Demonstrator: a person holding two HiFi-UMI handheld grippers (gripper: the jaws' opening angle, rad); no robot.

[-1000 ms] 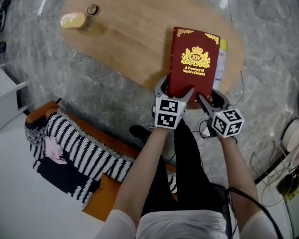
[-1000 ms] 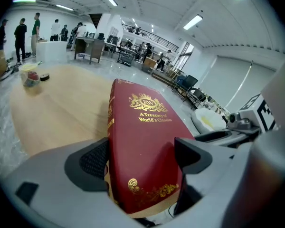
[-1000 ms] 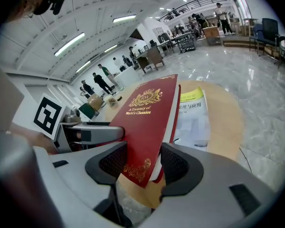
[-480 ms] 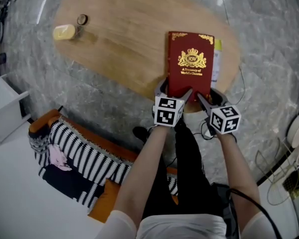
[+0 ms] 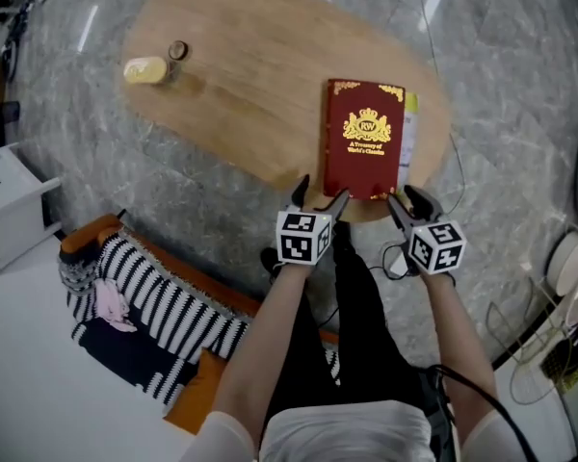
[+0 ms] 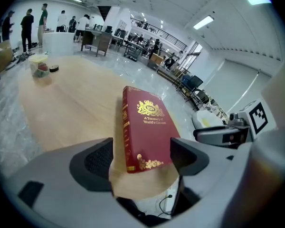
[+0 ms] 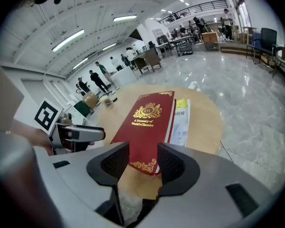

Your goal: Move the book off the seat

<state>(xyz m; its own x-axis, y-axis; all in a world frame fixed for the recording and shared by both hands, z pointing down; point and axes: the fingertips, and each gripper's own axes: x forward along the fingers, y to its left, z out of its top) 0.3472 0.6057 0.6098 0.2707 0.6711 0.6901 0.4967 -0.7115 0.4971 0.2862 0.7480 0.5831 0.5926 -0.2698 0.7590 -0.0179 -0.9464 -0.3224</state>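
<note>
Head view first: the book lies flat on the oval wooden worktop, cover up, close to the edge nearest me and well away from the seat. Only this view shows that seat, down by my left leg, with a striped throw across it.

My left hand-held gripper sits just short of the book's near left corner. Its own view gives what the head view cannot: the jaws stand wide, and they have just been closing a little. The red spine corner shows in the gap, and neither pad touches it. That view also picks up the yellow tub at the far end of the worktop, and my other gripper off to the right.

My right hand-held gripper is at the near right corner. In its own view the jaws are apart, moderately so, and they too have just been closing. The book's near edge shows beyond the pads, and nothing is pinched. From here a pale booklet peeks out along the book's right side, partly under it. Both gripper views show people standing far across the hall, which the downward head view misses.
</note>
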